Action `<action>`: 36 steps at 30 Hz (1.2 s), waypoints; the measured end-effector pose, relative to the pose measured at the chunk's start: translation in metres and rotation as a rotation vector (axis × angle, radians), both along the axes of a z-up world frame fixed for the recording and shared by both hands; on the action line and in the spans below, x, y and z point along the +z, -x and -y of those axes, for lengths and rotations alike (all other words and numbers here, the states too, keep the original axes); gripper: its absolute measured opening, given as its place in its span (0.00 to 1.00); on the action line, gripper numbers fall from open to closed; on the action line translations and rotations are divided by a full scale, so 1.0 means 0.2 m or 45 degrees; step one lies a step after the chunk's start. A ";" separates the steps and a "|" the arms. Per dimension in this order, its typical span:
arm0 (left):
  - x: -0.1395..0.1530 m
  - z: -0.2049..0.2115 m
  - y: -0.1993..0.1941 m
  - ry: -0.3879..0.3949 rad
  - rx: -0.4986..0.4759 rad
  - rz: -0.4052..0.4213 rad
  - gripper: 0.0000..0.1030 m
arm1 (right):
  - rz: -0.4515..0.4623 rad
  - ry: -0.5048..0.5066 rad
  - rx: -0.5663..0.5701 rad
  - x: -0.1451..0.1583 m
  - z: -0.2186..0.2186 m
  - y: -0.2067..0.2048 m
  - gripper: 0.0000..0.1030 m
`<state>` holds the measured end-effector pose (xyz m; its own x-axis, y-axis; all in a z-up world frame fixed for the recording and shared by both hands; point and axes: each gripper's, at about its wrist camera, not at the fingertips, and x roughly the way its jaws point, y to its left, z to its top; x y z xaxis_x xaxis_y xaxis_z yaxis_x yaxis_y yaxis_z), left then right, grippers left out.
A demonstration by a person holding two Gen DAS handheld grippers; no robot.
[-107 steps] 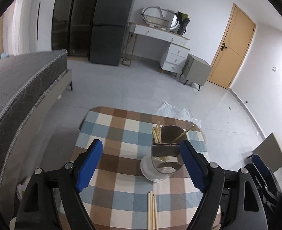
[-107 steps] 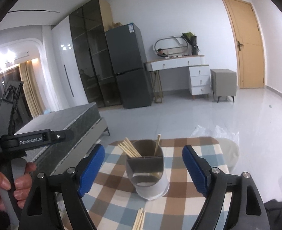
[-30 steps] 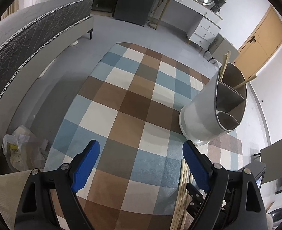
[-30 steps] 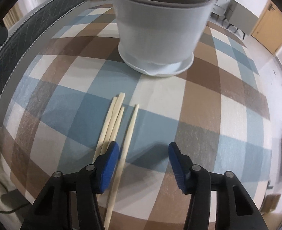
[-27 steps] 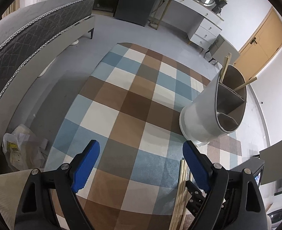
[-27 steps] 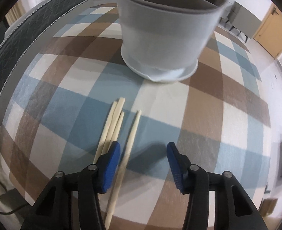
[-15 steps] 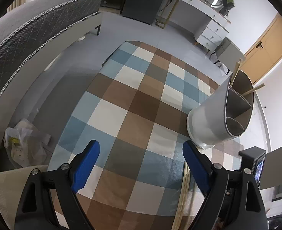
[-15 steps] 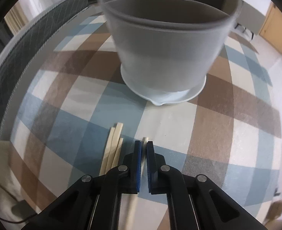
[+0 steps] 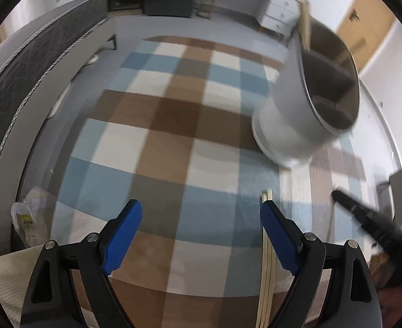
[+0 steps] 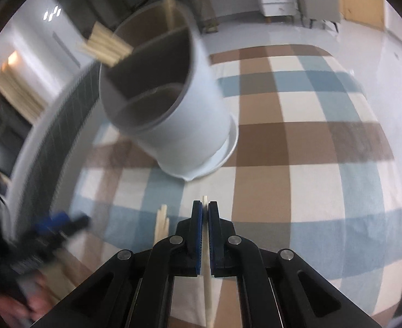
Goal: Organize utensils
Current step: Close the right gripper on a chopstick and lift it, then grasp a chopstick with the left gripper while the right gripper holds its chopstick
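Chopstick (image 10: 206,248): a single pale stick clamped between the blue pads of the right gripper (image 10: 205,213), its tip poking out just past the fingertips, above the checked cloth (image 10: 296,147). The holder (image 10: 173,125), a white divided cup on a saucer, stands at 11 o'clock from that gripper, near but apart; more sticks lean out of its far compartments. Three loose sticks (image 10: 161,222) lie on the cloth just beside the gripper at 9 o'clock.

Open room: bare cloth runs wide to 1 and 3 o'clock as far as the table's curved edge, with floor beyond. In the left wrist view the cloth is bare from 9 to 12 o'clock, bounded by a bed (image 9: 23,82) close along the table's left edge.

Left gripper (image 9: 201,232): jaws wide apart, nothing between them, pitched steeply down over the cloth, the loose sticks beside its right finger.

Change: a second ago the right jaws stood open astride the stick on the cloth; now they are closed on it and raised, and both views are blurred.
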<state>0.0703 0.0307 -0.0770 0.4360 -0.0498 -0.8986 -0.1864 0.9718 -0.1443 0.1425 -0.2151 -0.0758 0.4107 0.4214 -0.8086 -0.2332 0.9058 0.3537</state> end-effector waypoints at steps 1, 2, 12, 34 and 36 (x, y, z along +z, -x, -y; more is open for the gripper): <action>-0.01 0.02 0.00 -0.015 -0.021 -0.007 0.83 | -0.002 -0.039 -0.016 0.01 0.03 0.00 0.03; -0.02 0.04 0.01 -0.027 -0.043 -0.015 0.83 | 0.004 -0.061 -0.028 0.02 0.04 0.00 0.03; -0.17 0.24 0.06 -0.086 -0.208 -0.099 0.83 | 0.061 -0.233 -0.104 0.11 0.15 0.02 0.03; -0.22 0.25 0.07 -0.119 -0.191 -0.191 0.83 | 0.144 -0.230 -0.152 0.19 0.21 0.06 0.03; -0.22 0.26 0.06 -0.121 -0.196 -0.196 0.83 | 0.146 -0.233 -0.152 0.19 0.21 0.06 0.03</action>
